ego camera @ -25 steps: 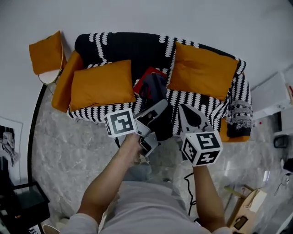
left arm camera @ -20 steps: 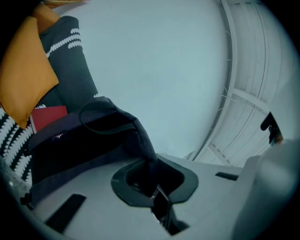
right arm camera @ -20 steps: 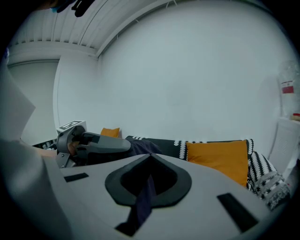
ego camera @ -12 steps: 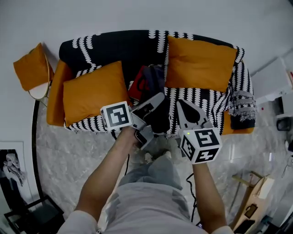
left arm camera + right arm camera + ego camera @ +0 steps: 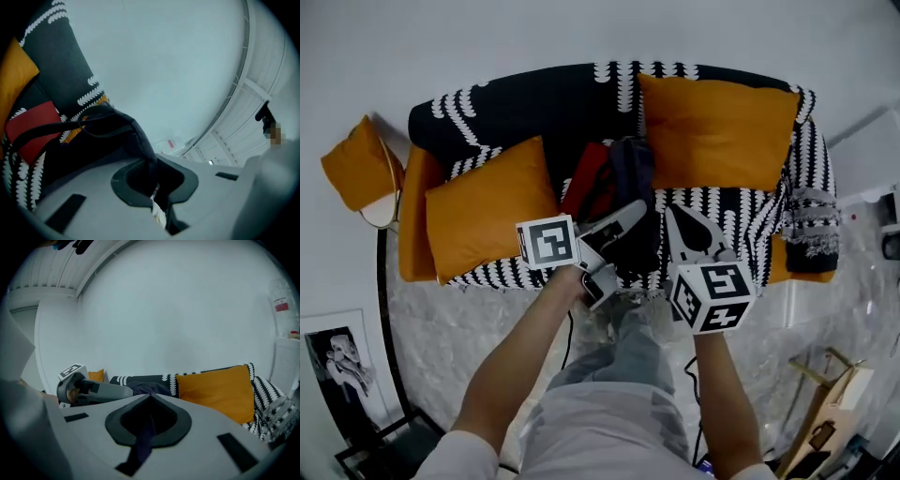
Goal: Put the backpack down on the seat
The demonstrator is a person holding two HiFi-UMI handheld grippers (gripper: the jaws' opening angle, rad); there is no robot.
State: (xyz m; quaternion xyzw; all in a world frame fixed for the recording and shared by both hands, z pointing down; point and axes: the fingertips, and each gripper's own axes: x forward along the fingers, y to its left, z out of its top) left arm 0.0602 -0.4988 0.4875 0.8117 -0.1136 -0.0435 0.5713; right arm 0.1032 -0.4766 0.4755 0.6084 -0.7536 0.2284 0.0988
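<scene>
left gripper [image 5: 624,217] and right gripper [image 5: 674,217] fingers both clenched on backpack [image 5: 628,173] top, bag just beyond fingers at sofa seat [image 5: 717,202]. set-down step; next likely lower fully, then release.

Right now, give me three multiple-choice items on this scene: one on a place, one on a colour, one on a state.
1. Where is the backpack?
A) on the floor
B) at the sofa, between the two big cushions
C) on the sofa's arm

2. What colour are those cushions?
A) green
B) white
C) orange

3. What is the left tool doing?
A) shut on part of the backpack
B) wide open, empty
C) gripping a cushion

Answers:
1 B, the head view shows it mid-sofa with a cushion on either side.
2 C, both are plainly orange.
3 A, the left gripper view shows dark backpack fabric pinched between its closed jaws.
</scene>
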